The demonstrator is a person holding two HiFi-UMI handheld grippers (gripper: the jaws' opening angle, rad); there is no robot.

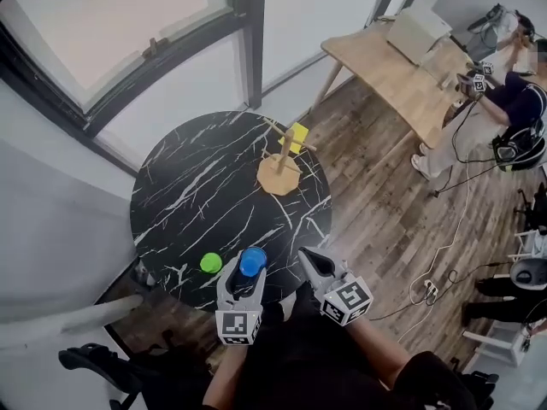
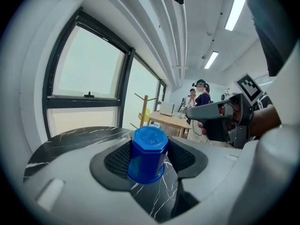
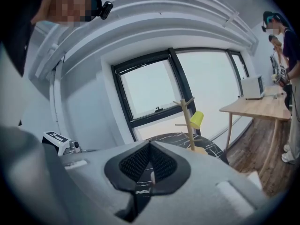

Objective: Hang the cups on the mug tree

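On my round marble table [image 1: 184, 186], the green cup [image 1: 211, 263] sits at about 7 o'clock near the rim. Just beside it, at 6 o'clock, my left tongs [image 1: 248, 270] are clamped on the blue cup [image 2: 148, 154], one pad against each side and its closed end facing up. The wooden mug tree [image 1: 282, 156] stands at 2 o'clock, with the yellow cup [image 1: 297, 137] hanging on a peg on its far side. My right tongs [image 3: 151, 165] are pressed together, empty, off the rim at 5 o'clock
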